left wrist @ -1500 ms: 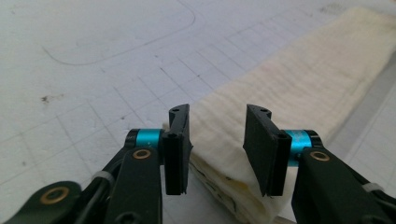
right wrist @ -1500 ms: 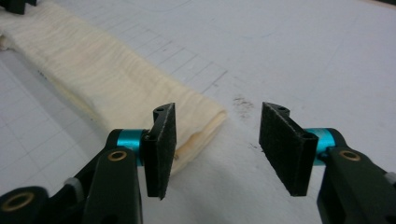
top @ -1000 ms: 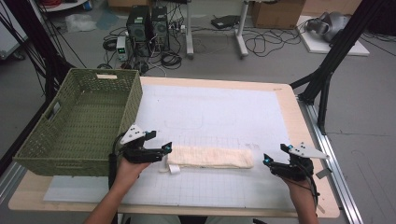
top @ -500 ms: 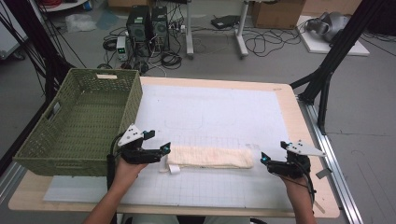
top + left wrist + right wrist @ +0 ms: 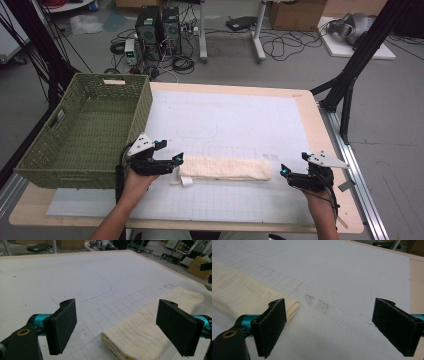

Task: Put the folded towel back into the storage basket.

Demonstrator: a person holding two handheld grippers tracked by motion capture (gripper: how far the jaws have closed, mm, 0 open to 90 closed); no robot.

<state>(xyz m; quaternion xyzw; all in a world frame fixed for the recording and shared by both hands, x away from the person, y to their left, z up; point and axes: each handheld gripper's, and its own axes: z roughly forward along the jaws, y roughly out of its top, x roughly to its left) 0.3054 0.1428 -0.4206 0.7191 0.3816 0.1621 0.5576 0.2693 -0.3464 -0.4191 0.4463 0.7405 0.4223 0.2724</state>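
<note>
Cream folded towel point(image 5: 225, 168) lies along the white mat point(image 5: 235, 120) between both level grippers: left gripper point(image 5: 176, 161) spread wide at its left end, right gripper point(image 5: 284, 171), jaws just opened with nothing between them, beside its right end; green basket point(image 5: 80, 131) stands left

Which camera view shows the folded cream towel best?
The high view: the whole folded towel lies on the white mat between both grippers. The left gripper view shows one end's layered edge close up; the right gripper view shows its other end at the left.

Even, soft light over my table point(image 5: 235, 120), faint shadows; high view slightly grainy, my close views sharp, far edges soft
</note>
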